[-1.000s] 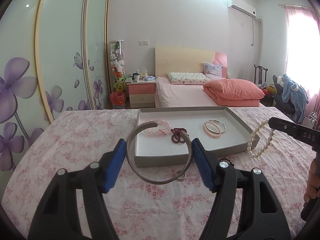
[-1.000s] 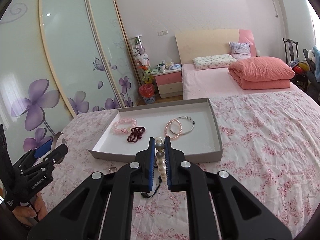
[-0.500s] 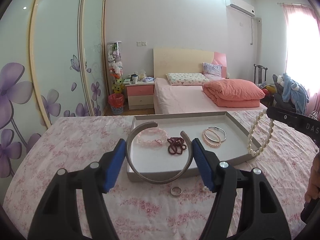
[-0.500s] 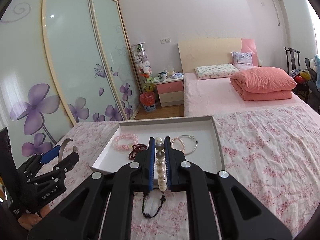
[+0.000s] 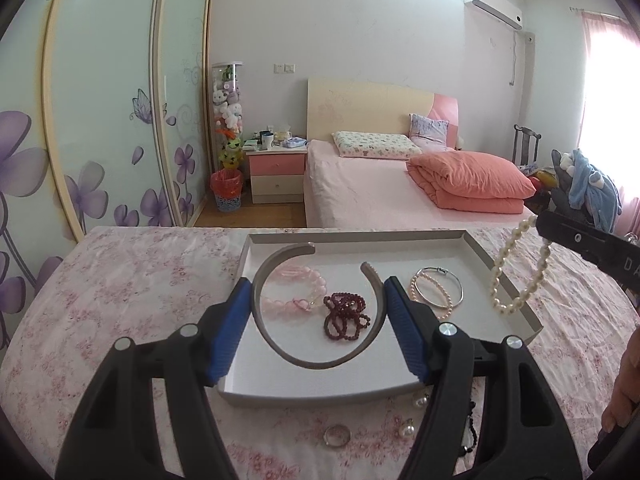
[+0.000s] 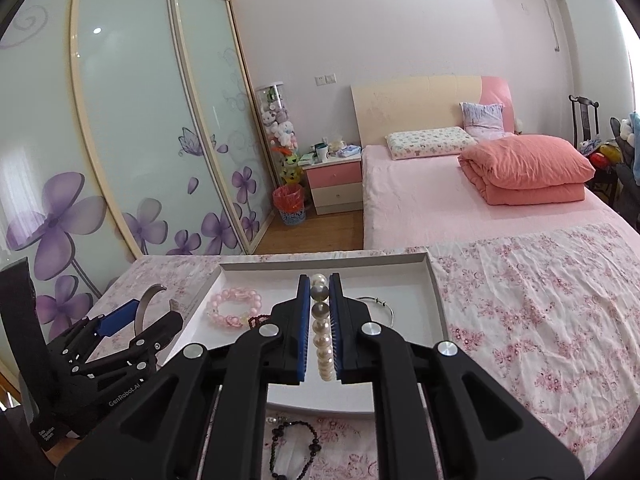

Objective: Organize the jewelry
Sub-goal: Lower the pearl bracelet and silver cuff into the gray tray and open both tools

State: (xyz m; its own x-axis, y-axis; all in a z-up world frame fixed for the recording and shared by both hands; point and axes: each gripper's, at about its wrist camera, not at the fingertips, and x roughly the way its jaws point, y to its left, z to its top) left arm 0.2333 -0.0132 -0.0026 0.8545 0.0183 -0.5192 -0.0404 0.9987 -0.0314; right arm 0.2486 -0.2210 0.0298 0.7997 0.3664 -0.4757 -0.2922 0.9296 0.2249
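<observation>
Left gripper [image 5: 318,316] clamped across open grey bangle [image 5: 316,312], right gripper [image 6: 319,328] pinching pearl strand [image 6: 322,340]; both carried above white tray [image 5: 516,300], presumably for deposit beside bracelets there.

Pink bed [image 5: 384,196], flowered wardrobe doors [image 5: 120,120], perhaps curtained window [image 5: 608,92].

The left gripper [image 6: 154,312] has white words on its black side — "GenRobot.AI" — with a small label lower down too tiny to read, and the right gripper [image 5: 560,236] shows just the white letters "DA" at the picture's edge.
</observation>
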